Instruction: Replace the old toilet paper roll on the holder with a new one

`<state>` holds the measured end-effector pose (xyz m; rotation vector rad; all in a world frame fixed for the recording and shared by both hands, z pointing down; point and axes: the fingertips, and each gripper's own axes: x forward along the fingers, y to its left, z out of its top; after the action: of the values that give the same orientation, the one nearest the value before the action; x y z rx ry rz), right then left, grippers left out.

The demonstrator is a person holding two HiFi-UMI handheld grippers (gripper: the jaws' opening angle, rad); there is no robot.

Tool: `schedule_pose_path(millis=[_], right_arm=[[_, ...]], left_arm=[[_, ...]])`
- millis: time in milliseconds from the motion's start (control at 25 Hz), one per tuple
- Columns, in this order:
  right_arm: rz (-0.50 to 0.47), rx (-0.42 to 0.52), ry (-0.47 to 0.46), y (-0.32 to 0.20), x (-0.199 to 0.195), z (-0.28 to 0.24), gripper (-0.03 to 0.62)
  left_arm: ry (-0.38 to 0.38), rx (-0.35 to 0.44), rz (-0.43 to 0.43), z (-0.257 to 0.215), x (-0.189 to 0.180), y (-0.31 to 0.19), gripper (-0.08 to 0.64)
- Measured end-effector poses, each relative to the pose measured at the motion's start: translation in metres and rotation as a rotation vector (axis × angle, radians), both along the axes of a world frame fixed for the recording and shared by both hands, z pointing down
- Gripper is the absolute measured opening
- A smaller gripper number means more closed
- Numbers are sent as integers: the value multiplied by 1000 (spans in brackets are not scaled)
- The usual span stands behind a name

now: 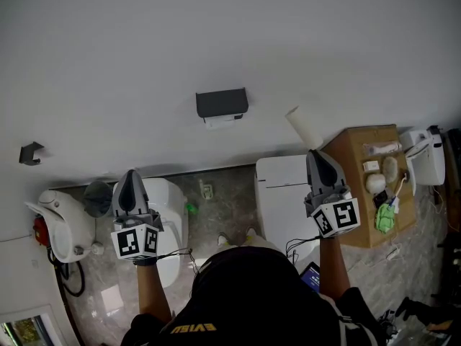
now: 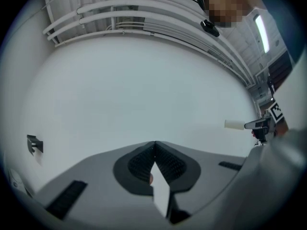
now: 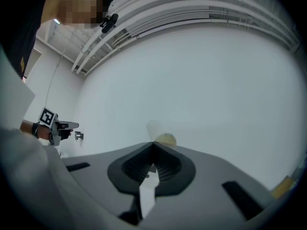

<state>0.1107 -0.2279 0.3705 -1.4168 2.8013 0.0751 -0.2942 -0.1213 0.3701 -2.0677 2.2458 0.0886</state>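
We can't ID small bits atop cardboard box [image 1: 353, 193]; tube [image 1: 301, 125] btm end hidden behind right gripper [image 1: 315, 152], blurry in its view.

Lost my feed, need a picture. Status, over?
Left gripper shut, empty. Right gripper shut on empty roll tube, right of wall holder, apart from it. Nothing between them.

Head view: from overhead, steeply down, behind left gripper [image 1: 130, 173] and right gripper [image 1: 315, 154]. Gripper views: close behind own jaws, facing white wall [image 1: 216, 34] ahead. Shared: that wall, plus the opposite gripper off sideways.
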Motion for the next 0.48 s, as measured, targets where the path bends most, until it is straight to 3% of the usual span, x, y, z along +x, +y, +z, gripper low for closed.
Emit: schedule_pose_path(millis=[360,480], right_arm=[[-7,5,-2,0,-7,-4,-6],[-6,-4,-8,3,-6,-4,-6]], left_arm=[[-6,-9,21,2,0,-2,11],[17,-56,38,10,8,2,11]])
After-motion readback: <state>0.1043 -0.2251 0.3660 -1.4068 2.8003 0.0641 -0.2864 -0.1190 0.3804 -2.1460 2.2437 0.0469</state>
